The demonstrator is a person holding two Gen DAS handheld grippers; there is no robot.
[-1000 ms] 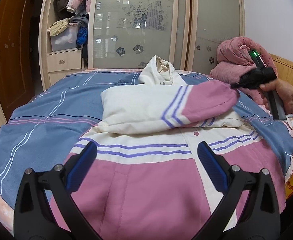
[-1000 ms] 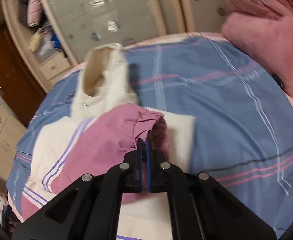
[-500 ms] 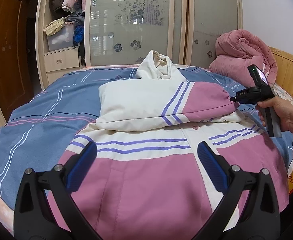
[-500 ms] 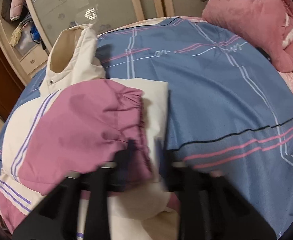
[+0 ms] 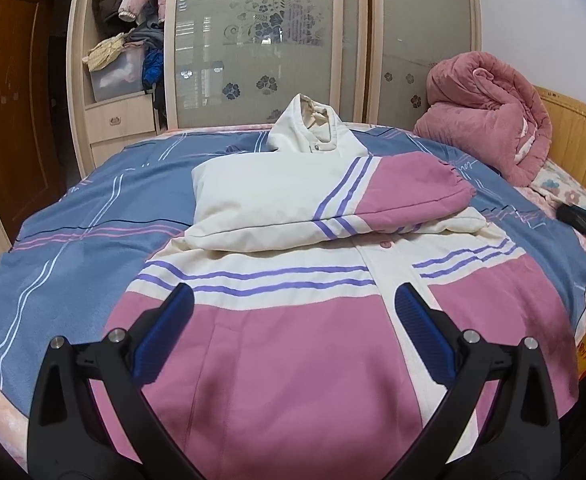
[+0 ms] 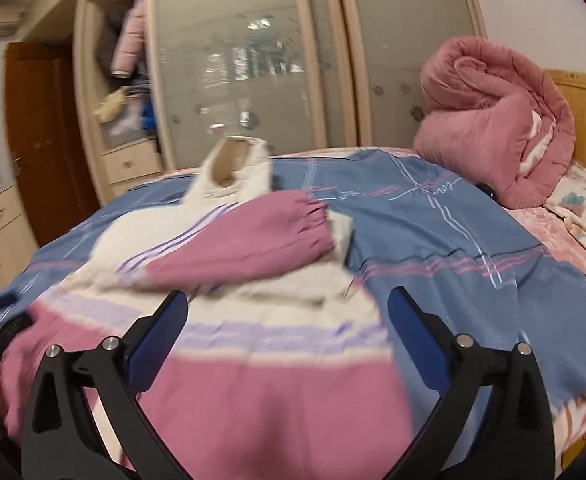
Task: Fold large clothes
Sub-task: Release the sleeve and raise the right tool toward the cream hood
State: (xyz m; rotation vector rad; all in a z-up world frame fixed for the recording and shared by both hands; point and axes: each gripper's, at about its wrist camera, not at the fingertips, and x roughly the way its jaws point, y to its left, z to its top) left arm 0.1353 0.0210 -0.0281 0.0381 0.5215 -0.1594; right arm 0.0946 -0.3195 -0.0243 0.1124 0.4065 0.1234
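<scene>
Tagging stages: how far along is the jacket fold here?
Done: both sleeves lie folded across the chest of the jacket, pink sleeve on top. In hand: nothing; the right gripper has just been opening, its jaws empty, and the left gripper hovers open over the hem. Left: the body still lies full length on the bed, hood up, so the body folds remain.

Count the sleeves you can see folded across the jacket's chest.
1. A sleeve lies across the chest of the jacket, its pink cuff pointing toward the rolled pink quilt. A second sleeve may be hidden beneath it.
</scene>
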